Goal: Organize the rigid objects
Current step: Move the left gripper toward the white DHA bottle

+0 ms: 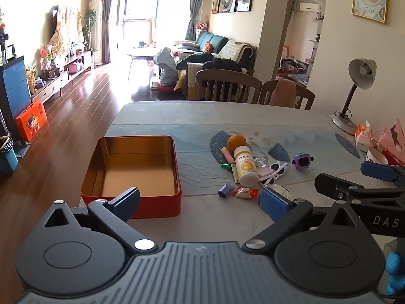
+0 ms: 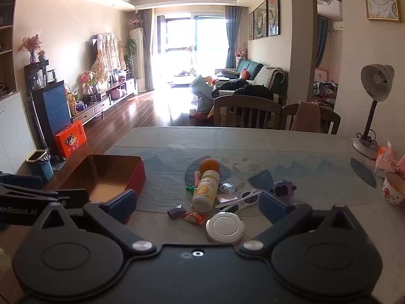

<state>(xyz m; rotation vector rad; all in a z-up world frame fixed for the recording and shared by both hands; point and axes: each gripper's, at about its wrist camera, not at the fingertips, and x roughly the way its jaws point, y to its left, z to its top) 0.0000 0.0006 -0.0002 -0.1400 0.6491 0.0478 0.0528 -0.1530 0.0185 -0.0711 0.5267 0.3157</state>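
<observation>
An open, empty red tin box [image 1: 131,202] [image 2: 136,177] sits at the table's left edge. To its right lies a small heap: an orange [image 1: 236,141], a white bottle on its side [image 1: 245,167] [image 2: 205,190], white sunglasses [image 1: 276,171] [image 2: 243,198], a purple toy [image 1: 301,162], a purple block [image 1: 225,191] and a red candy wrapper [image 1: 244,193]. A round silver tin [image 2: 225,228] lies nearest me. My left gripper [image 1: 200,200] hovers open by the box's near right corner. My right gripper [image 2: 198,202] hovers open over the near side of the heap. Neither holds anything.
A desk lamp [image 2: 372,126], a tissue pack and a patterned mug [image 2: 393,188] stand at the table's right edge. Two wooden chairs [image 2: 248,111] line the far side. The table [image 2: 253,147] drops off to wooden floor on the left.
</observation>
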